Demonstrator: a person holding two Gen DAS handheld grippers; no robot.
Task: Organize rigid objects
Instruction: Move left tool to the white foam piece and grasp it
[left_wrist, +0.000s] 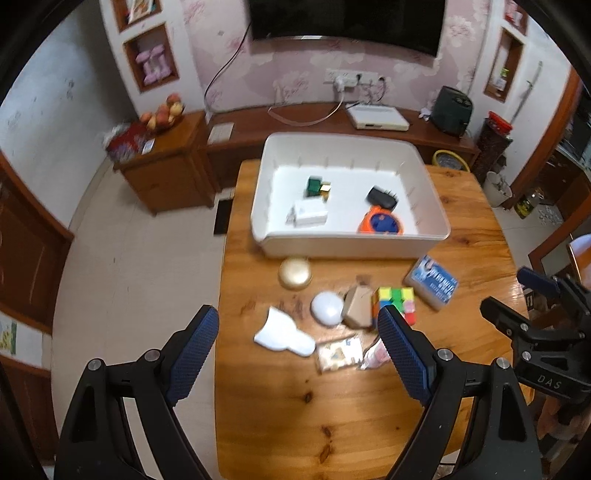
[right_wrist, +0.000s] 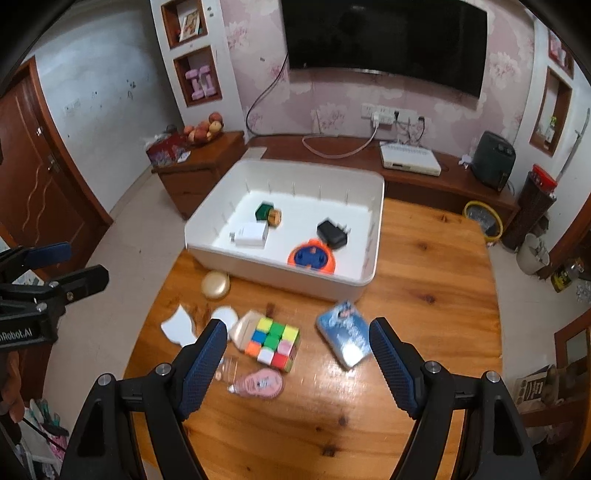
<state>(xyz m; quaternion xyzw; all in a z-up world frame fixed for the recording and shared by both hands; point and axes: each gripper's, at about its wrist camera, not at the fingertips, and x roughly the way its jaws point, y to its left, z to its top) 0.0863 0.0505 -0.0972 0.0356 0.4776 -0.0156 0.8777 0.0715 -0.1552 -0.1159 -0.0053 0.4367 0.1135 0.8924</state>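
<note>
A white bin (left_wrist: 354, 245) (right_wrist: 280, 275) stands on the wooden table (left_wrist: 295, 406) (right_wrist: 424, 266). It holds a green box (left_wrist: 314, 184), a white charger (left_wrist: 310, 214), a black charger (left_wrist: 382, 195) and an orange toy (left_wrist: 380, 221). In front lie a gold compact (left_wrist: 295, 272), a white round piece (left_wrist: 327, 308), a tan box (left_wrist: 358, 306), a colour cube (right_wrist: 275, 341), a blue tin (right_wrist: 345, 332), a white flat piece (left_wrist: 282, 334) and a pink tape dispenser (right_wrist: 260, 384). My left gripper (left_wrist: 297, 326) and right gripper (right_wrist: 297, 338) are open and empty above these.
A low wooden TV cabinet (left_wrist: 332, 122) runs behind the table, with a white box (left_wrist: 376, 118) and a fruit bowl (left_wrist: 164, 112) on it. The table's left edge drops to tiled floor (left_wrist: 140, 277). A clear packet (left_wrist: 338, 352) lies near the front.
</note>
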